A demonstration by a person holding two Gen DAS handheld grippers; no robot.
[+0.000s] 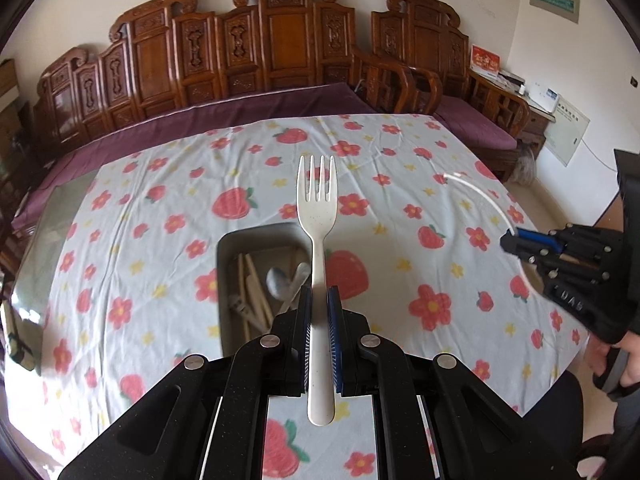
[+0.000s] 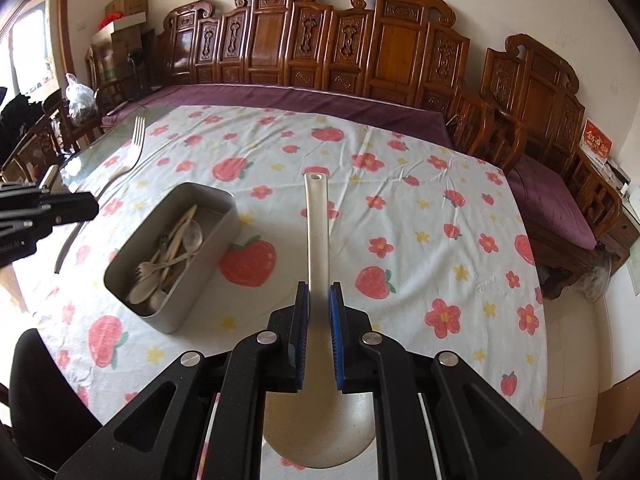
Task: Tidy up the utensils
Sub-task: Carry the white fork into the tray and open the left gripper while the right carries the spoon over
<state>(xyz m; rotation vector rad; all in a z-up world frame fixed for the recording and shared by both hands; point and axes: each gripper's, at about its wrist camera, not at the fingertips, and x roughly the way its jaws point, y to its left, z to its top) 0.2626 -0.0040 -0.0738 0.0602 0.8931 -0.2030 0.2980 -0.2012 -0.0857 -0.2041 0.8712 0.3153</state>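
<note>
Left gripper (image 1: 319, 300) pinches fork (image 1: 318, 216) by its handle, above counter (image 1: 400, 184). Right gripper (image 2: 319, 298) pinches spoon (image 2: 318, 232). Metal tray (image 2: 208, 200) on counter holds other utensils (image 2: 172, 256).

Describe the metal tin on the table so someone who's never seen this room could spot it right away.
Start at the table under the strawberry-and-flower cloth. On it stands one grey rectangular metal tin with rounded corners. It is the only container there, and pale utensils lie piled inside.
</note>
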